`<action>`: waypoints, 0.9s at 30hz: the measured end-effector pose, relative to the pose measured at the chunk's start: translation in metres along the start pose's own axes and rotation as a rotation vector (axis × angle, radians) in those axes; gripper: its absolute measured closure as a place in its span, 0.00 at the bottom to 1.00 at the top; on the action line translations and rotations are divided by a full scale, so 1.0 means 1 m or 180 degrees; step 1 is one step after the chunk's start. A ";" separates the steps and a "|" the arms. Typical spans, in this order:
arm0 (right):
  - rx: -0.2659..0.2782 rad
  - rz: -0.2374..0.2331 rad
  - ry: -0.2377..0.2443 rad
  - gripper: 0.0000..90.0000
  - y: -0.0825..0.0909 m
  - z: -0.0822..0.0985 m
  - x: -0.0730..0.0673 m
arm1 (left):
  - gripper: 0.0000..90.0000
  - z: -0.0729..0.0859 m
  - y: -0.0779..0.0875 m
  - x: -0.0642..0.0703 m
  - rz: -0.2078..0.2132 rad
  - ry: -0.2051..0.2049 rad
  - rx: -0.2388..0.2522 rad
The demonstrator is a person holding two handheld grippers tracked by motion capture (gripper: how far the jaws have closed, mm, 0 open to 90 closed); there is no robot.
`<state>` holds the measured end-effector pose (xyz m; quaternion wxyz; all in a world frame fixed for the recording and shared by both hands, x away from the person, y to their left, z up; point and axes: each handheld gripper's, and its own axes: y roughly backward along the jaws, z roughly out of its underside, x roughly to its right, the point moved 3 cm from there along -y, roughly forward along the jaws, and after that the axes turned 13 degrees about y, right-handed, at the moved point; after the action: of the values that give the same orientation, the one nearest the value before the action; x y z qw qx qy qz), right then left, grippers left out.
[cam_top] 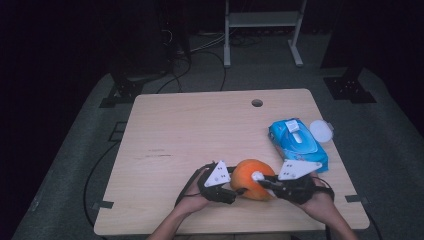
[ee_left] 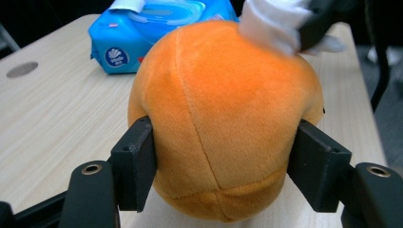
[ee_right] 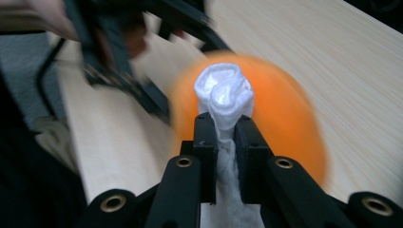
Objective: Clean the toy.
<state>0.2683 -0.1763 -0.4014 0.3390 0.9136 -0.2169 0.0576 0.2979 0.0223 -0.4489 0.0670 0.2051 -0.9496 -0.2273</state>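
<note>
Orange plush ball sits near the table's front edge, right of centre, left gripper clamped on its sides, jaws fairly wide around it. Right gripper pinches a white wipe tight, pressed on the ball's top. Looks soft, light, squashy; grip low at the sides so it doesn't roll. Blue wipe pack near right edge.

Both forearms enter from the bottom edge of the high view and converge near the lower centre of the frame. The left gripper sits left of centre, its jaws clamped against both sides of the orange plush ball. The right gripper, lower right of centre, points leftward, jaws pinched tight on a bunched white wipe.
</note>
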 end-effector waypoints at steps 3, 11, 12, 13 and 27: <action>-0.0005 -0.0024 0.0194 0.89 -0.008 -0.015 -0.014 | 0.35 -0.001 -0.002 0.008 -0.0003 -0.0222 -0.0050; -0.0031 0.0161 -0.0011 0.89 0.003 0.000 0.008 | 0.17 0.001 -0.007 -0.003 0.0191 0.0475 0.0010; -0.0033 0.0158 -0.0016 0.89 0.003 0.001 0.009 | 0.17 0.000 -0.008 -0.003 0.0222 0.0615 0.0040; -0.0047 0.0157 -0.0013 0.89 0.002 0.002 0.009 | 0.19 0.000 -0.008 -0.003 0.0226 0.0667 0.0053; -0.0038 0.0267 -0.0012 0.89 -0.002 -0.010 0.005 | 0.31 0.000 -0.008 0.009 0.0016 0.0169 0.0059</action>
<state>0.2741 -0.1705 -0.3934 0.3413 0.9018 -0.2559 0.0688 0.2923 0.0120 -0.4523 0.0908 0.2092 -0.9501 -0.2127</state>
